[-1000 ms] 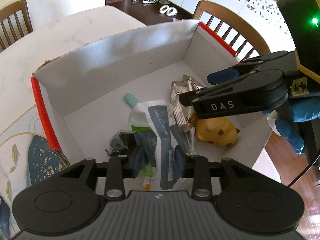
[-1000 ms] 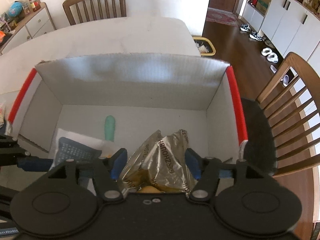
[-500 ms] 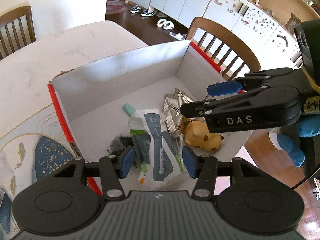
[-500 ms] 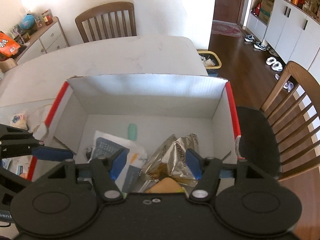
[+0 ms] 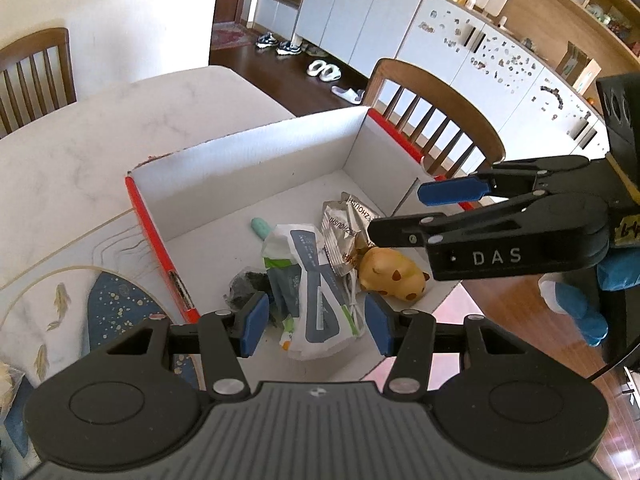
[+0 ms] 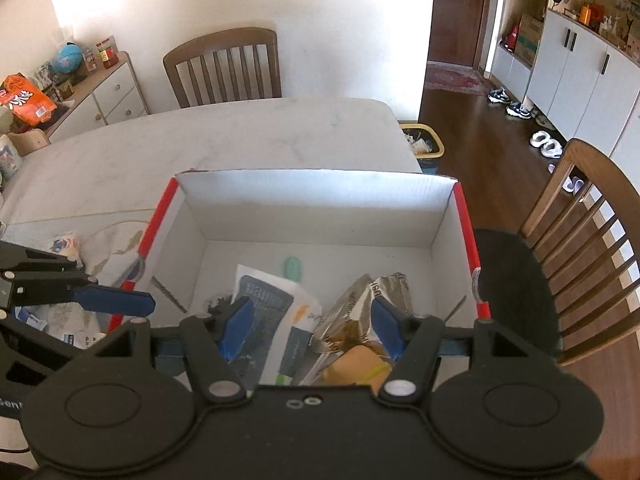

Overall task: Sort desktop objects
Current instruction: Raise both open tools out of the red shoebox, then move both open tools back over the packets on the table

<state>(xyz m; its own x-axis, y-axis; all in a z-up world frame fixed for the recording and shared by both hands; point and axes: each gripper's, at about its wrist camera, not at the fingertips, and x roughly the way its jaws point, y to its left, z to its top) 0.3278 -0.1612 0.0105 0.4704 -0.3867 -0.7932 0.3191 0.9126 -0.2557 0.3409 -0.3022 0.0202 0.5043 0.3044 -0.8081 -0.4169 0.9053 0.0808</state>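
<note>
White marble worktop (image 6: pixel 248 136) carries an open cardboard box (image 5: pixel 256 168) with red-edged side walls, set at the worktop's right edge beside a wooden chair (image 6: pixel 580 240). On the box floor lie a white and grey-blue pouch (image 5: pixel 316 280), a crumpled silver wrapper (image 5: pixel 344 228), a yellow animal toy (image 5: pixel 390 276), a small mint-green piece (image 5: pixel 260 227) near the back, and a dark crumpled bag (image 5: pixel 248 288) toward the left wall. The pouch overlaps the wrapper's edge, and the toy touches the wrapper.

Left claw (image 5: pixel 314 326) hangs above the box's near edge with its blue pads apart and nothing between them; the pouch lies below on the box floor. Right claw (image 6: pixel 314 326) is likewise spread and empty, above the wrapper and toy. A patterned mat (image 5: pixel 80 292) lies on the worktop left of the box, with small packets (image 6: pixel 64 244) on it.
</note>
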